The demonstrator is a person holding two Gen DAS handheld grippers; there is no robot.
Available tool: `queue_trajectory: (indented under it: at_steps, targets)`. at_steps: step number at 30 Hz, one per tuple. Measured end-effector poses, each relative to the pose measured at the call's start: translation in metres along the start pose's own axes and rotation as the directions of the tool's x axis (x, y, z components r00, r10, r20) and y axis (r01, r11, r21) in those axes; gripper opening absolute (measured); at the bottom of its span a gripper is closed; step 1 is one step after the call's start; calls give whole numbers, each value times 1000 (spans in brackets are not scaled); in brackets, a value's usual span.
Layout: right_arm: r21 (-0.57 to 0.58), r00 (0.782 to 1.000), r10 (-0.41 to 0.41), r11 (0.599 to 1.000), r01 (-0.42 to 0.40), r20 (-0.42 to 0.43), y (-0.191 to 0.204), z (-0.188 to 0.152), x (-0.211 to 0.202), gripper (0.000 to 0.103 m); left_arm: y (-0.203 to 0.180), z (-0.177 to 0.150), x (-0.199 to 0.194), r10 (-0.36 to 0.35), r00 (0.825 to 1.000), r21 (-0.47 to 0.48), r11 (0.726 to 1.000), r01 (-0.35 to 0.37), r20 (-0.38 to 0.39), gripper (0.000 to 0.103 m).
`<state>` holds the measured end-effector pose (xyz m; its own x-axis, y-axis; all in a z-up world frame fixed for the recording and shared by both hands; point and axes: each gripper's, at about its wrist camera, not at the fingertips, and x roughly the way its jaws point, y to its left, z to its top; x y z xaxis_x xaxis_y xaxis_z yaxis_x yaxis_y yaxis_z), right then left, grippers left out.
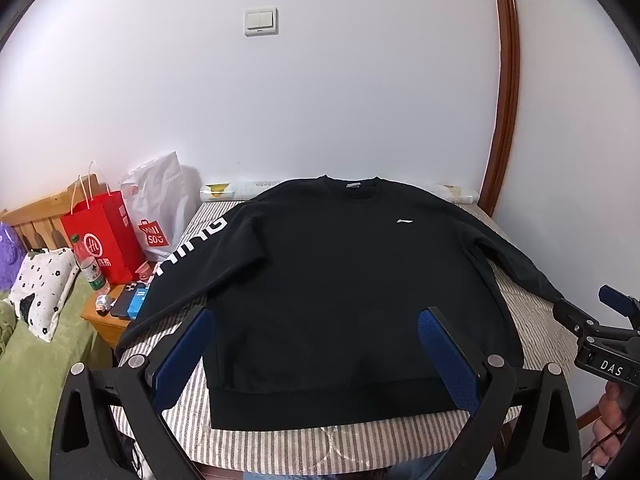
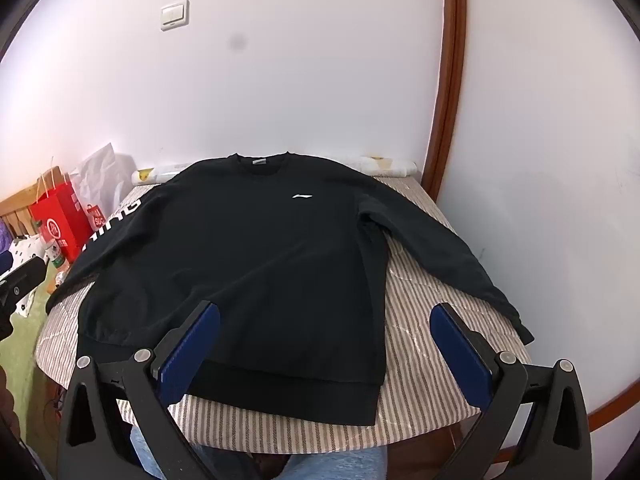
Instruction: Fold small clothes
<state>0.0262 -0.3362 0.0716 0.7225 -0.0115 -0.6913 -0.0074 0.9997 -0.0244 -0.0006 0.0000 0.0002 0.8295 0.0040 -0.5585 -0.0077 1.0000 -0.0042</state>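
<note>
A black long-sleeved sweatshirt [image 1: 332,280] lies flat, front up, on a striped table [image 1: 532,320], collar far, hem near. White letters run down its left sleeve [image 1: 192,240]. It also shows in the right wrist view [image 2: 248,264]. My left gripper [image 1: 316,320] is open and empty above the hem area. My right gripper [image 2: 324,316] is open and empty above the hem's right corner; it also shows in the left wrist view [image 1: 600,320], near the right sleeve cuff [image 1: 548,292].
A red paper bag [image 1: 100,240] and a white bag [image 1: 160,204] stand at the left beside a bottle [image 1: 90,268] and a wooden nightstand [image 1: 108,320]. A green bed [image 1: 36,360] lies left. A white wall and a brown door frame [image 1: 508,80] are behind.
</note>
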Motion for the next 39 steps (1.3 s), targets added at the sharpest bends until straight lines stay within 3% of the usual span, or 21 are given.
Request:
queue_trajectory:
  at_steps: [39]
  targets:
    - [-8, 1000, 13, 1000, -13, -19, 16, -4, 8, 103, 12, -8, 6, 5, 1000, 1, 1000, -5, -29, 103]
